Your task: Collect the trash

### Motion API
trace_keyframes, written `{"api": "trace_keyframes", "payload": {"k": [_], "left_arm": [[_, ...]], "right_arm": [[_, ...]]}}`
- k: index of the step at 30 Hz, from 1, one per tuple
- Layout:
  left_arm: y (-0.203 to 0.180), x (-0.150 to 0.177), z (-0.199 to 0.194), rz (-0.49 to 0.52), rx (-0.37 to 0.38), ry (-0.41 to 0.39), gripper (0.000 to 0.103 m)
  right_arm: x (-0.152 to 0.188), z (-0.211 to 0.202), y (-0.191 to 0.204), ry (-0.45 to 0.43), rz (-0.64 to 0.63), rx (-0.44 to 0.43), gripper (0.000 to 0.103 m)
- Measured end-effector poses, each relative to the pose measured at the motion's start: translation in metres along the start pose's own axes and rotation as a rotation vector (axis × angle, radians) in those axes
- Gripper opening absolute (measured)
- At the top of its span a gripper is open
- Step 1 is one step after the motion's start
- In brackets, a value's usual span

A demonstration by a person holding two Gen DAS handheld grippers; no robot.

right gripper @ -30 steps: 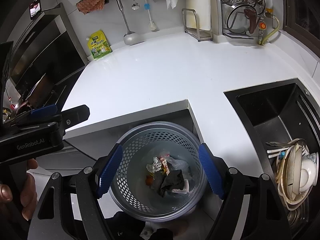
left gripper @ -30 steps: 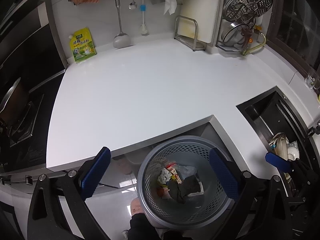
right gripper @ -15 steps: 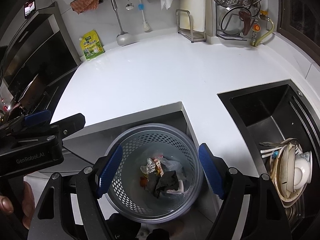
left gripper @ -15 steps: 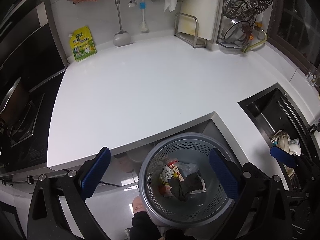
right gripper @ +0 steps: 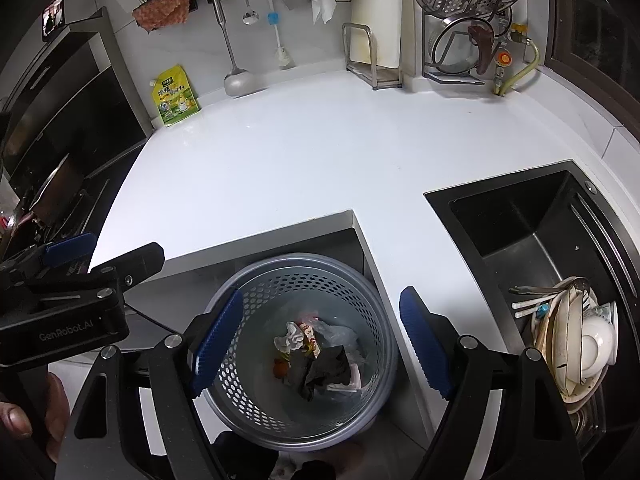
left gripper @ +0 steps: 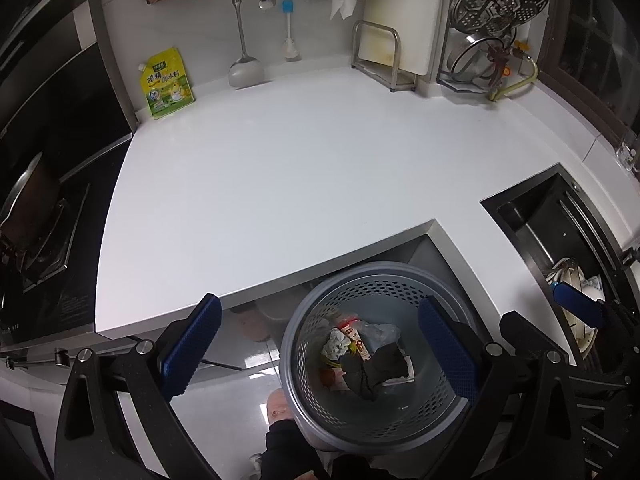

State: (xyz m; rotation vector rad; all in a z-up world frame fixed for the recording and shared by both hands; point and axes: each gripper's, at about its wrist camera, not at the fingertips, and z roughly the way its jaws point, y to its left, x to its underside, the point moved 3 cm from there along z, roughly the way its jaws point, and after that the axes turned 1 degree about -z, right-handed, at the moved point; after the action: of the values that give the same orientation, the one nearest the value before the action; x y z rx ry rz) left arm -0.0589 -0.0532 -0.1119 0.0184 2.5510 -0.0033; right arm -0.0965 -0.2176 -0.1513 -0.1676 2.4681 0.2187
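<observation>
Both grippers hang above the grey perforated trash basket (right gripper: pixel 296 344), which stands on the floor in the notch cut into the front edge of the white tabletop (left gripper: pixel 280 184). The left gripper (left gripper: pixel 320 348) has its jaws spread wide with nothing between them, and the right gripper (right gripper: pixel 320 340) is released in the same way and carries nothing. I judge that they are held over the basket because this is the place where collected things are dropped. The trash (right gripper: pixel 316 356) lies at the bottom of the basket: crumpled white paper, a printed wrapper, a clear plastic bag and a dark rag together in one heap. Behind the basket, the tabletop shows no loose litter, so the collecting seems nearly done or done. Far behind the basket, a yellow-green pouch (left gripper: pixel 168 84) leans on the wall, under a rail with a ladle (left gripper: pixel 244 68) and a brush. To the right of the basket is a black sink (right gripper: pixel 532 248) with stacked dishes (right gripper: pixel 576 344), and to the left a dark stove (left gripper: pixel 40 216).
</observation>
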Motion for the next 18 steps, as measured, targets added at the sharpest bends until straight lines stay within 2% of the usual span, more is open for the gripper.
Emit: {"api": "trace_keyframes", "payload": {"k": [18], "left_arm": [[-0.0006,0.0004,0.0069,-0.001,-0.014,0.016,0.097]], "right_arm": [[-0.0026,0.0033,-0.0088,0.007,0.018,0.017,0.077]]}}
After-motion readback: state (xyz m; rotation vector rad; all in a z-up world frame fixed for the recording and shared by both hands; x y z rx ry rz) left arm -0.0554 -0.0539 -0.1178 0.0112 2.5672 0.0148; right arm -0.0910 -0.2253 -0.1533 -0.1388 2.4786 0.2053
